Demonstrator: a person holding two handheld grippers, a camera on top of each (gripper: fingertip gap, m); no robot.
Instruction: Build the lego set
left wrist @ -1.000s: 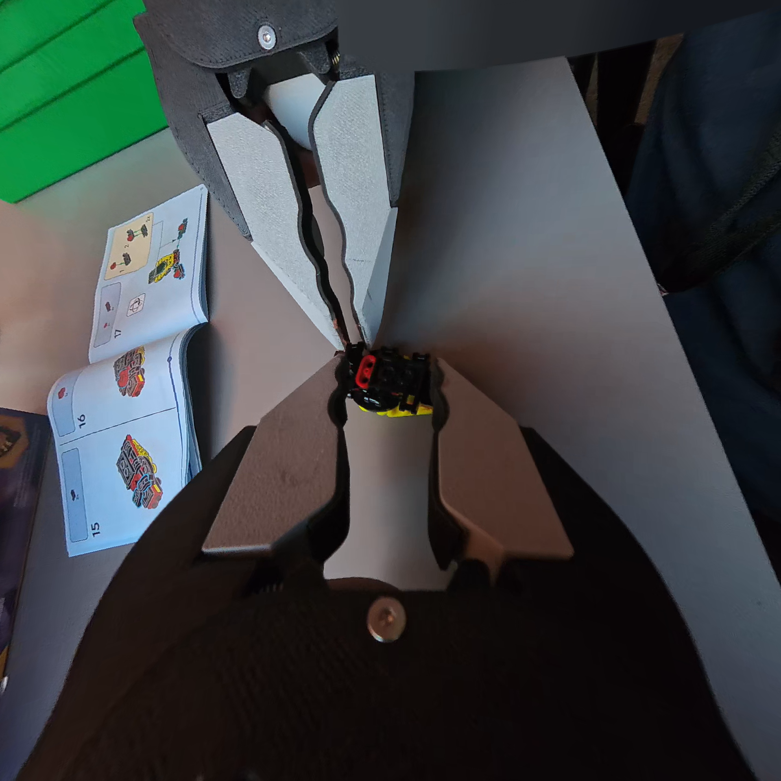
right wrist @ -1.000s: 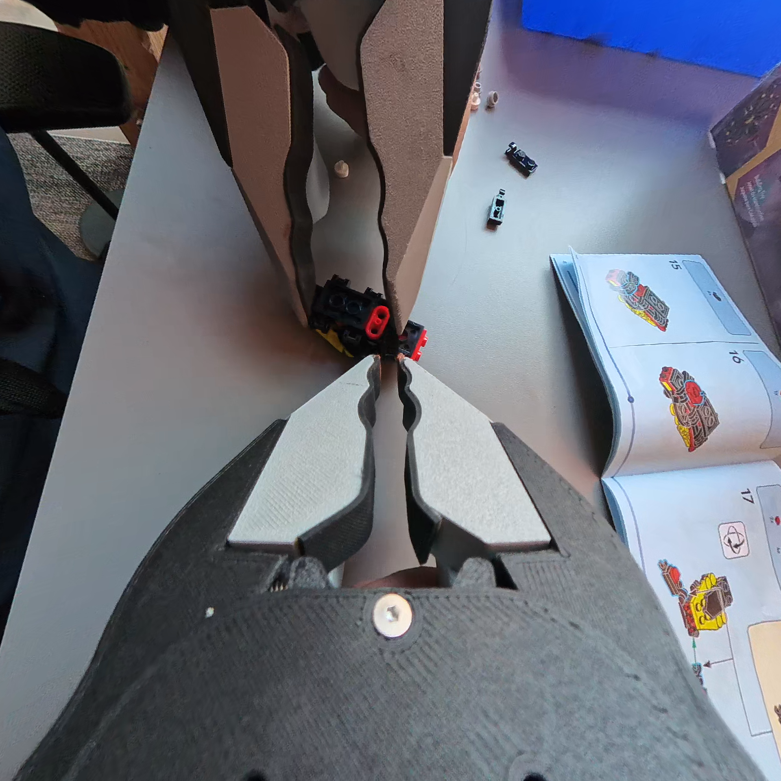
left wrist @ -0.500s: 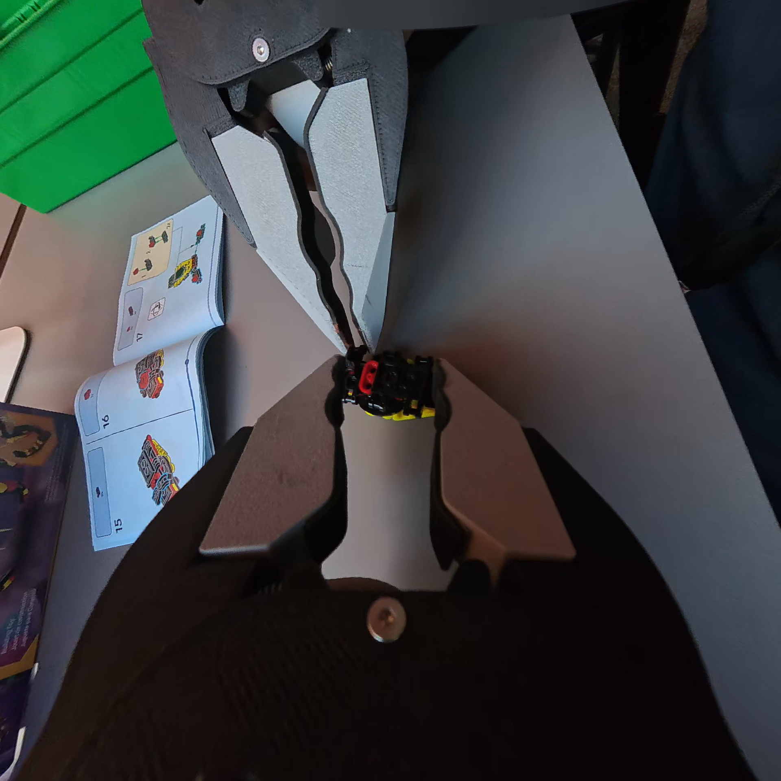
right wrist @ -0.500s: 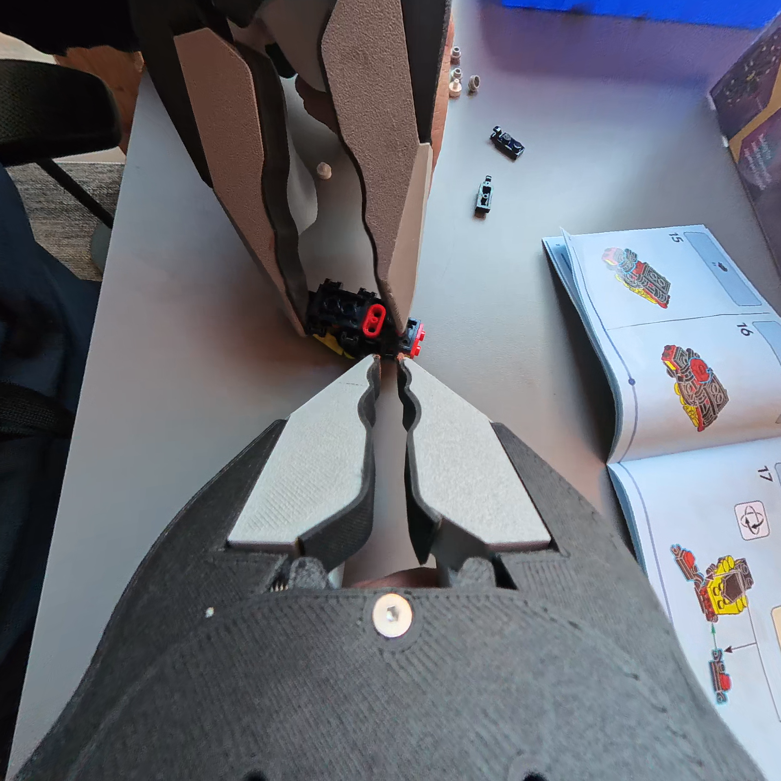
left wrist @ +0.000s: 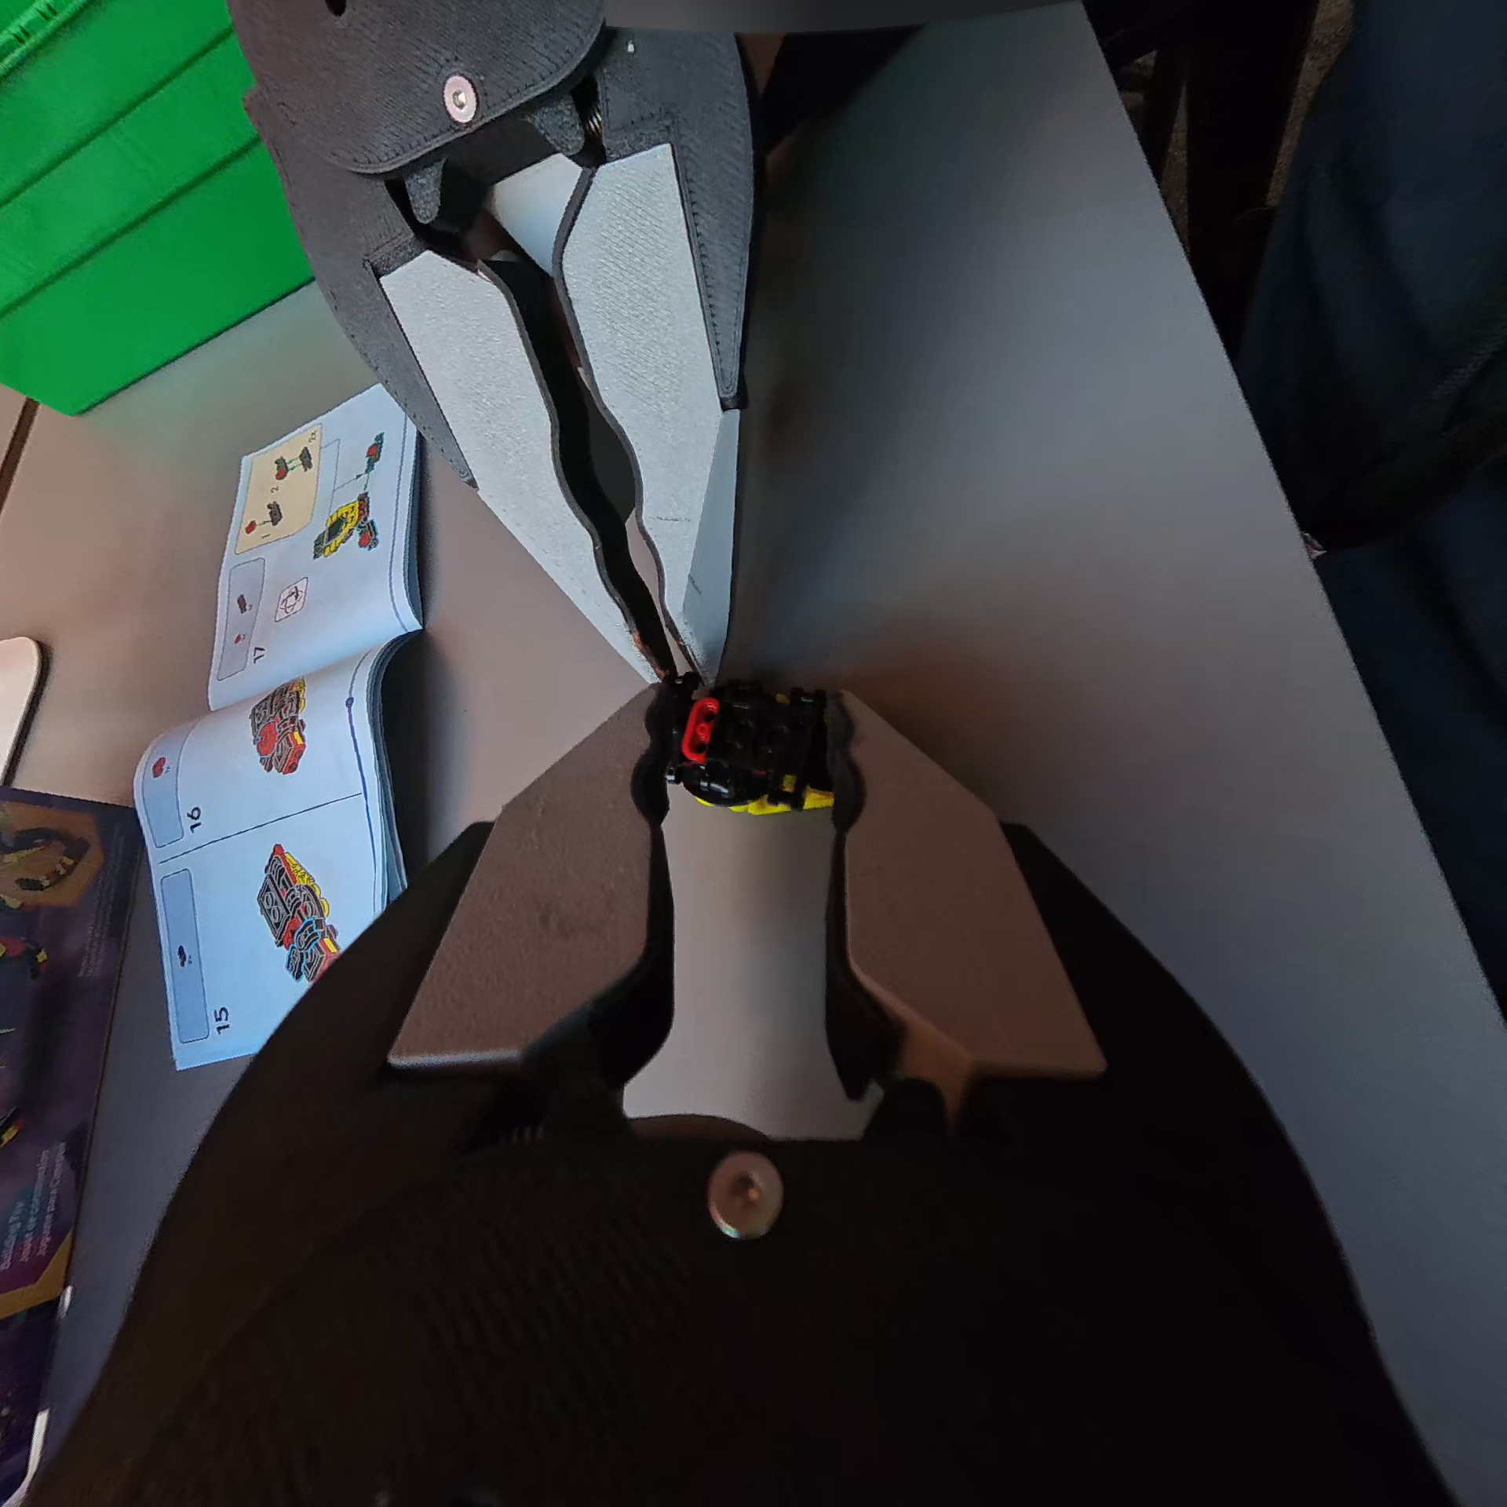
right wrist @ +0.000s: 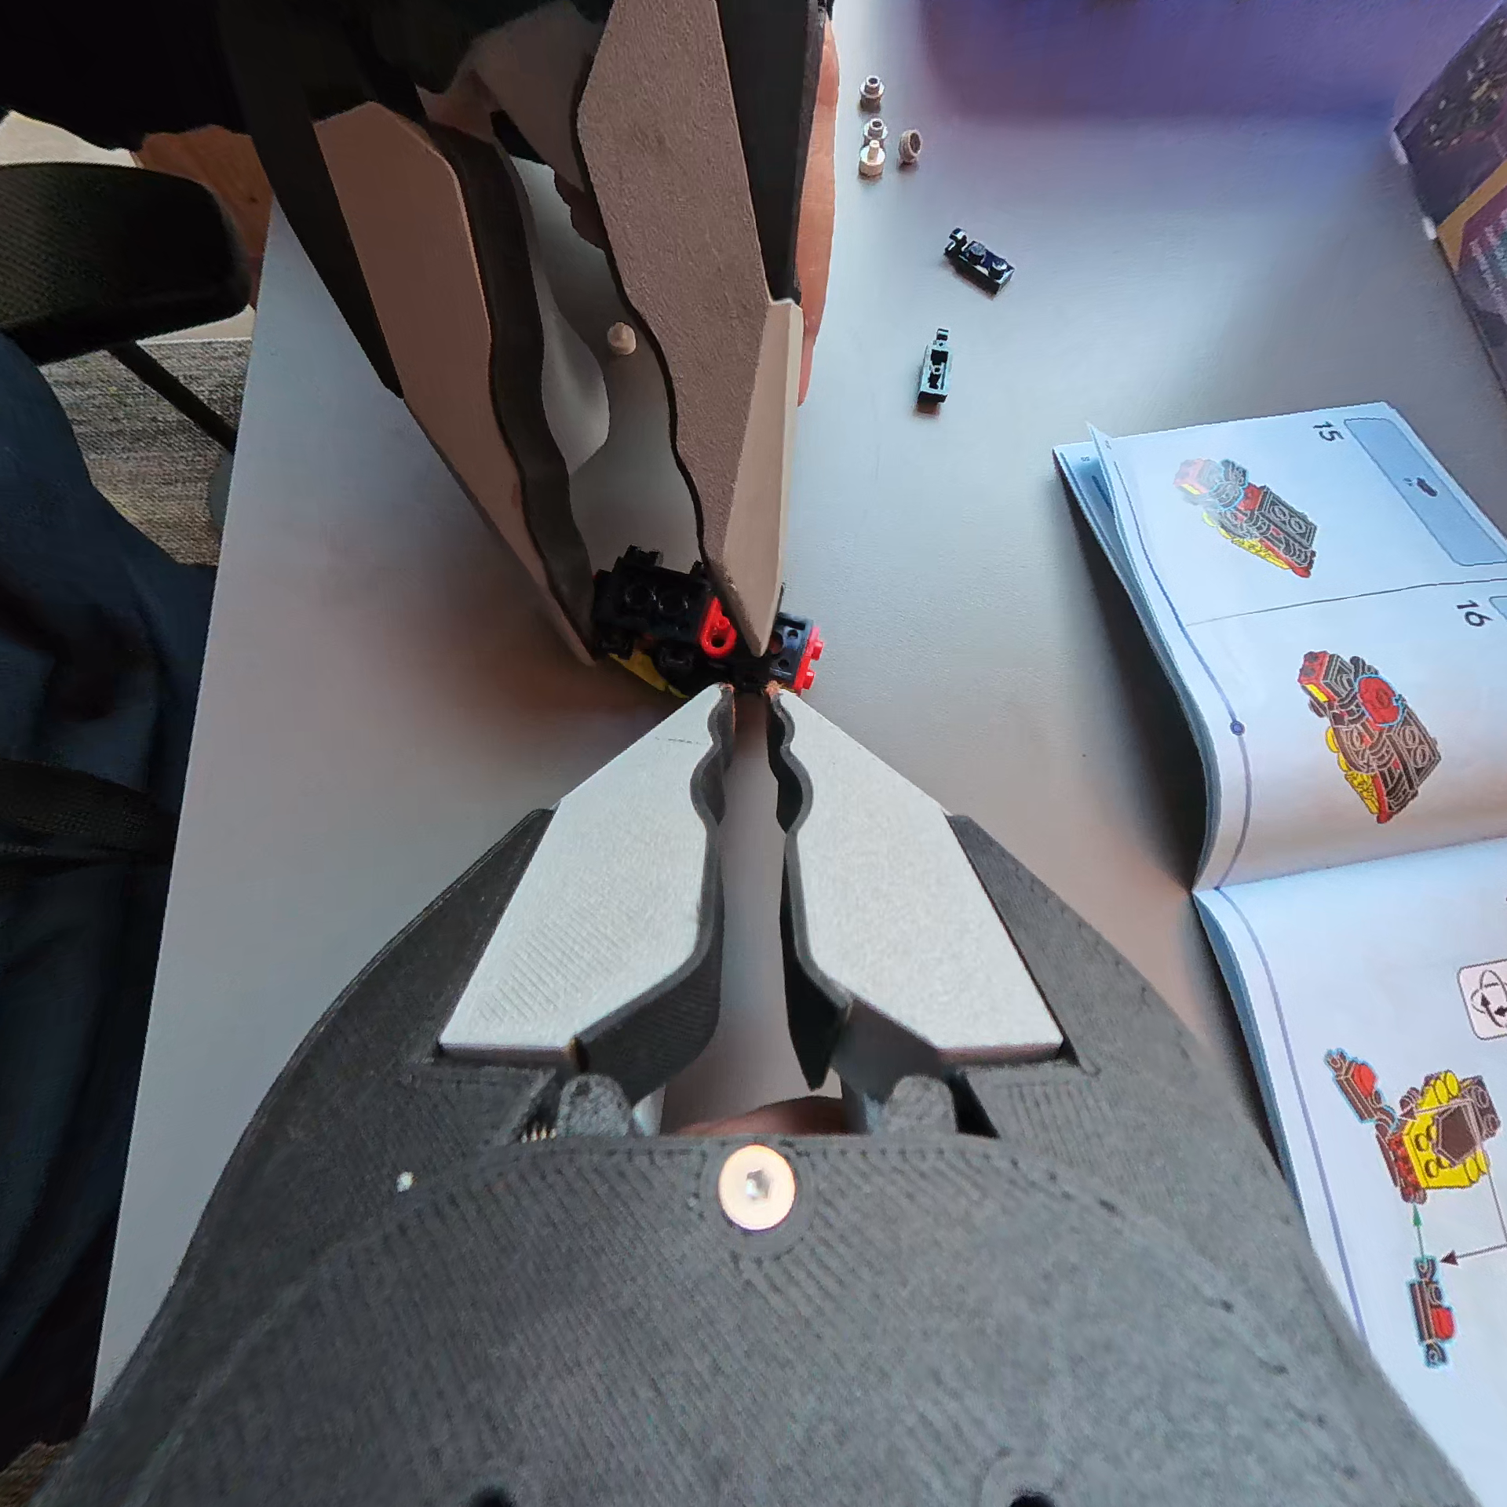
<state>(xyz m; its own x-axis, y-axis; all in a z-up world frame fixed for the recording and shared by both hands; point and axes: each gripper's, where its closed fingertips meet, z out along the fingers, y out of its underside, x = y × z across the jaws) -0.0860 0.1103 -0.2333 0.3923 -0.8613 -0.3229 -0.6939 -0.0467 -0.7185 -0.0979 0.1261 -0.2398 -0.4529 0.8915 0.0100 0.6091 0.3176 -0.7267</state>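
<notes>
In the left wrist view, the left gripper [left wrist: 746, 754] clamped the lego model [left wrist: 746, 750], a small black build with a red piece on its left end and yellow bricks underneath, its two dark fingers pressing the model's ends above the grey table [left wrist: 1019, 489]. The right gripper [left wrist: 681, 673] reached in from the far side, its pale fingers nearly together and their tips meeting the model's far left corner. To the left lay the open instruction booklet [left wrist: 285, 734], and beyond it the green bin [left wrist: 122, 204] at the far left corner; nothing of its inside showed. A dark box [left wrist: 49, 1019] lay at the left edge, partly cut off.

In the right wrist view, the right gripper [right wrist: 746, 693] was pinched on a small black and red piece [right wrist: 787, 648] at the model's right end, the fingertips just at its near edge. The left gripper [right wrist: 665, 632] came down from the far side, holding the lego model [right wrist: 660, 628] between its fingers. Farther right on the table [right wrist: 367, 734] lay two loose black pieces [right wrist: 978, 261] [right wrist: 935, 367], well apart from the model, and four small tan studs [right wrist: 885, 126] in a cluster near the far edge. The booklet [right wrist: 1345, 693] lay open on the right, with the corner of the dark box [right wrist: 1460, 163] beyond it.
</notes>
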